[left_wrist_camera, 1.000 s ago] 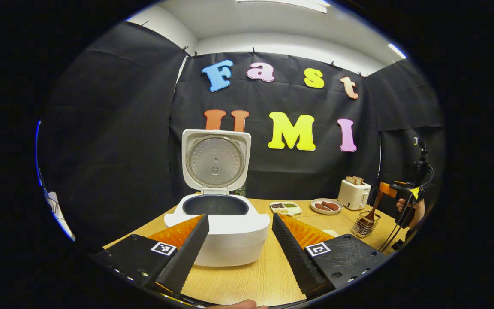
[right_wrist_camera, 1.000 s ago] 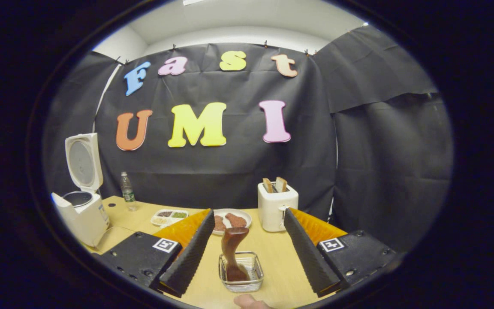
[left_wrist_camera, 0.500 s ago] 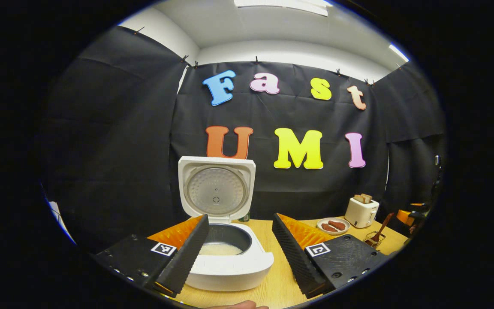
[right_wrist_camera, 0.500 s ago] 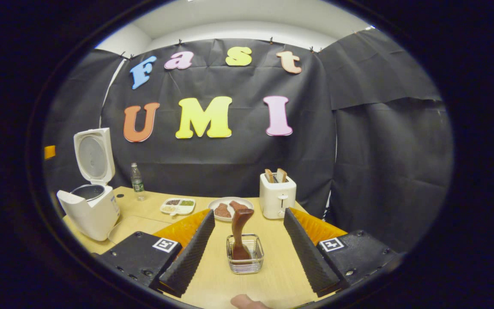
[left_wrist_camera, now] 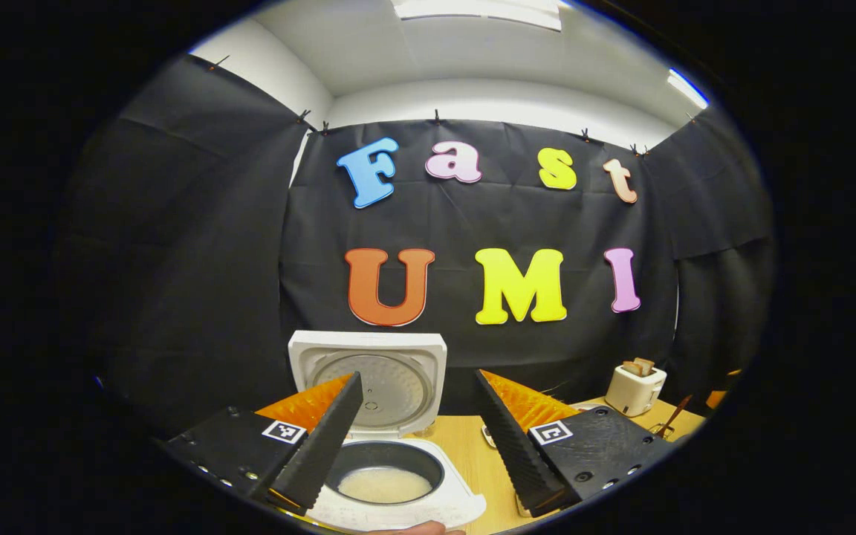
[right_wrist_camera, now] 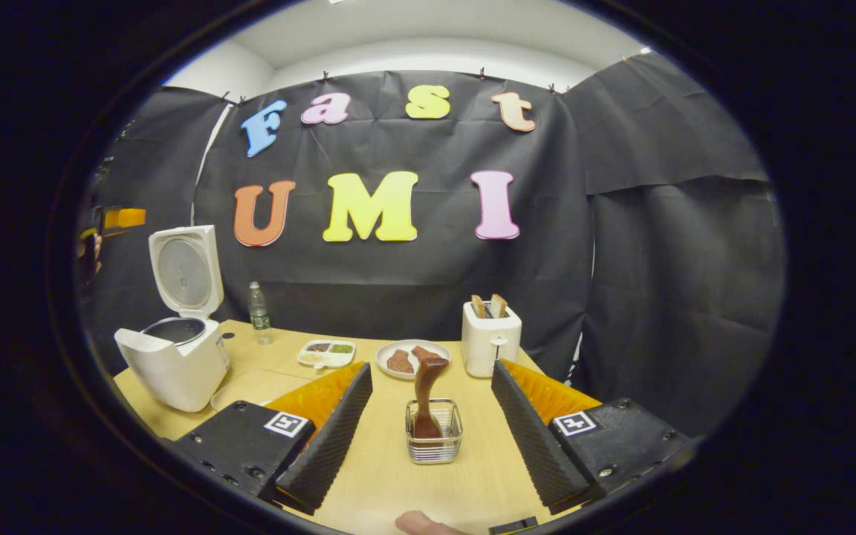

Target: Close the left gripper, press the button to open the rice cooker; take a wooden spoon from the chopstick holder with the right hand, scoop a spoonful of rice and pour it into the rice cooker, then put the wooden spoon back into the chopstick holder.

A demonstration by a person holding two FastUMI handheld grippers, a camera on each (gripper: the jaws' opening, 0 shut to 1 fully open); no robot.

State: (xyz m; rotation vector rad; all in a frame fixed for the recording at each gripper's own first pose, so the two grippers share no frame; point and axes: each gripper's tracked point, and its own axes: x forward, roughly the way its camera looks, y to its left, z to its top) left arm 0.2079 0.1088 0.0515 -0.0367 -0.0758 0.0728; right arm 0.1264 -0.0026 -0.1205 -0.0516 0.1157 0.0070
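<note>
The white rice cooker (right_wrist_camera: 175, 364) stands at the table's (right_wrist_camera: 383, 475) left edge, lid upright, pale rice (left_wrist_camera: 385, 484) inside its dark pot. A brown wooden spoon (right_wrist_camera: 426, 394) stands in a wire holder (right_wrist_camera: 434, 443) mid-table, bare wood around it. The left gripper (left_wrist_camera: 417, 438) and the right gripper (right_wrist_camera: 432, 427) are spread wide, holding nothing.

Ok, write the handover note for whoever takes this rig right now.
Left gripper: open, empty, above the cooker.
Right gripper: open, empty, facing the holder.
Cooker lid is up; rice shows in the pot.
Spoon stands in the holder, ungripped, on the table.
Done: lid opened.
Left: grip the spoon, scoop rice, pour it into the cooker, return the spoon to the holder.
</note>
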